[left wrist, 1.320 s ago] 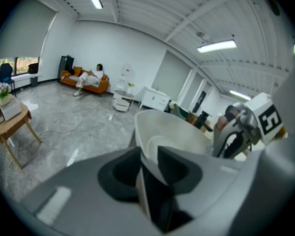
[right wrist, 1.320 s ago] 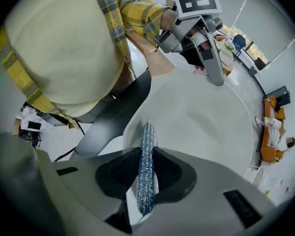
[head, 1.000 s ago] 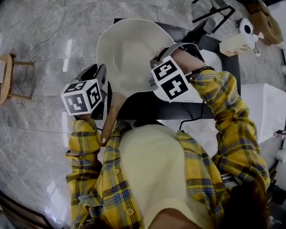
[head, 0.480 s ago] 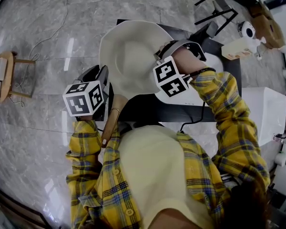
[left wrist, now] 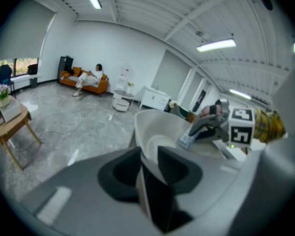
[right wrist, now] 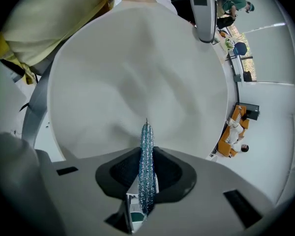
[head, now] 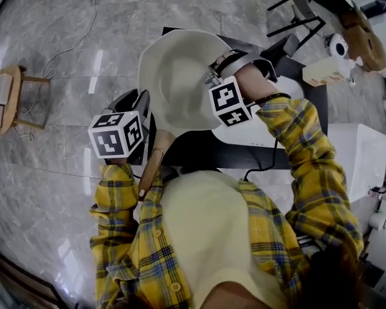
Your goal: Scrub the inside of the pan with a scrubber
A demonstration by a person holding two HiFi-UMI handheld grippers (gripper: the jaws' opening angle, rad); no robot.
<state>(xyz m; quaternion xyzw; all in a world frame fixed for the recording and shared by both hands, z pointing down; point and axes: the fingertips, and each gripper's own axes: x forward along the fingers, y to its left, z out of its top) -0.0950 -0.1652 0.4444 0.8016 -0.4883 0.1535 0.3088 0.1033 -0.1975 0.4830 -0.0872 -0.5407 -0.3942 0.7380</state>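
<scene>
Pan (head: 174,76) tilted up over dark table (head: 199,148), cream inside facing the right gripper (right wrist: 146,178). Left gripper (left wrist: 148,163) grips the pan at its near edge, by the wooden handle (head: 150,166) - jaws pinched on it, propping the pan. Right gripper clamped on a thin blue glittery scrubber (right wrist: 146,146), seen edge-on, tip sticking out past the jaws toward the pan's inner wall - can't tell if it touches. In head view the right gripper sits inside the pan's right rim. Plaid sleeve (head: 309,172) behind it.
</scene>
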